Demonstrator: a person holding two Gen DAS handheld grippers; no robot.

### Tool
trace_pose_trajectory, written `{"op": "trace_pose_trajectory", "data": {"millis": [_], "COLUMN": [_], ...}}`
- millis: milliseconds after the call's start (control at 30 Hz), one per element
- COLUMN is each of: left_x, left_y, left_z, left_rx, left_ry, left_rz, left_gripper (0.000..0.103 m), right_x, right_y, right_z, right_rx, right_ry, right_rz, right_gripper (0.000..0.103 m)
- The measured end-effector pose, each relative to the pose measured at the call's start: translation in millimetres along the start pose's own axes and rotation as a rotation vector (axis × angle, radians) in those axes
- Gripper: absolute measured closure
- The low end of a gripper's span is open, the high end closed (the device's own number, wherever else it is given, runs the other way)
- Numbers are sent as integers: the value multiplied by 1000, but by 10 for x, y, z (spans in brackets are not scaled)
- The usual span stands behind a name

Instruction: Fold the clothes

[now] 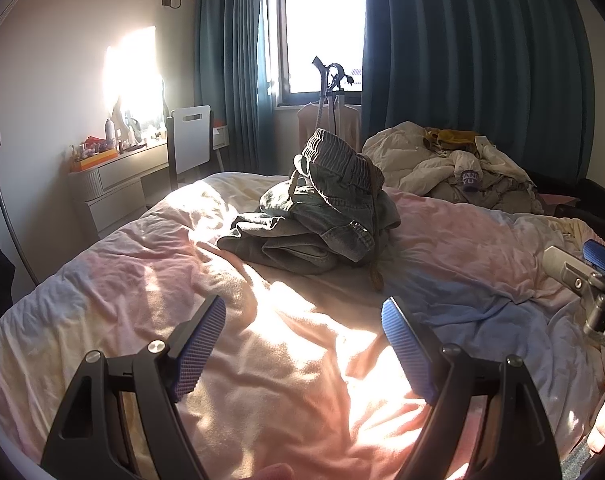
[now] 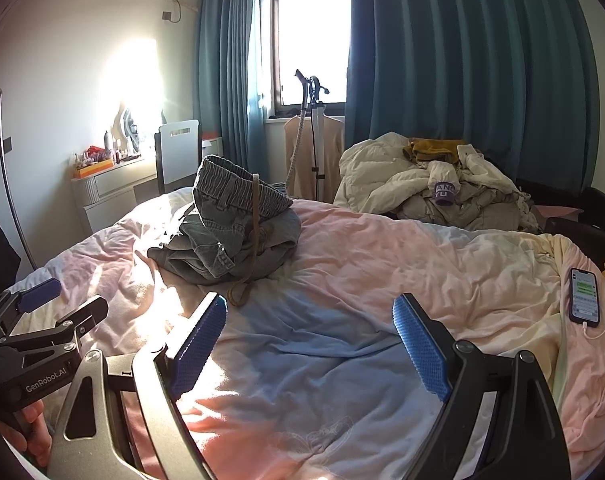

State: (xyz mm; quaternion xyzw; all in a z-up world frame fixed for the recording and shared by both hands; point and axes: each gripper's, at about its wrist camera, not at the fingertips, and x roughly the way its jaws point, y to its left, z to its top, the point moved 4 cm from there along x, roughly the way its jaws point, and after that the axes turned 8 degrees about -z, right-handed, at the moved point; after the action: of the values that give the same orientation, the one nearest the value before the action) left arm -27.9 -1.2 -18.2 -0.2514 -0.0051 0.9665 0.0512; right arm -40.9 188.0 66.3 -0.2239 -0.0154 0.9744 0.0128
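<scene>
Both the left gripper [image 1: 304, 322] and right gripper [image 2: 310, 320] hung spread, empty, near the crumpled jeans [image 1: 318, 216]; best pinch the far waistband, then shake flat.

Open pastel quilted bedspread [image 2: 342, 248] lies ahead of both sets of tongs, bare between the spread jaws. Straight ahead of the left tongs, crumpled grey-green trousers with a ribbed waistband [image 1: 322, 216] block the path; their brown drawstring [image 2: 242, 292] trails toward the right tongs. Black smartphone on a white cable [image 2: 583, 298] lies right of the right tongs. Heaped cream clothing [image 2: 422, 184] lies farther back, to the right.
</scene>
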Motion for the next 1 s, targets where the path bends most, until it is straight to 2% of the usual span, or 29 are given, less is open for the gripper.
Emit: {"op": "trace_pose_trajectory", "data": {"millis": [200, 467, 633, 833, 1000], "left_x": [11, -24, 50, 292, 644], "left_y": [5, -30, -59, -41, 4], "left_z": [-8, 22, 98, 390, 788], "left_rx": [-3, -17, -39, -43, -26], "left_ry": [4, 2, 43, 69, 51], "left_rz": [-5, -73, -122, -161, -182], "left_gripper": [20, 20, 20, 20, 20], "right_x": [-4, -16, 3, 71, 182], "right_y": [24, 5, -6, -76, -139], "right_z": [0, 13, 16, 21, 35], "right_rx": [-11, 4, 15, 51, 68], "right_ry": [4, 5, 16, 35, 43], "right_rz": [8, 32, 40, 48, 39], "right_gripper": [16, 16, 16, 16, 16]}}
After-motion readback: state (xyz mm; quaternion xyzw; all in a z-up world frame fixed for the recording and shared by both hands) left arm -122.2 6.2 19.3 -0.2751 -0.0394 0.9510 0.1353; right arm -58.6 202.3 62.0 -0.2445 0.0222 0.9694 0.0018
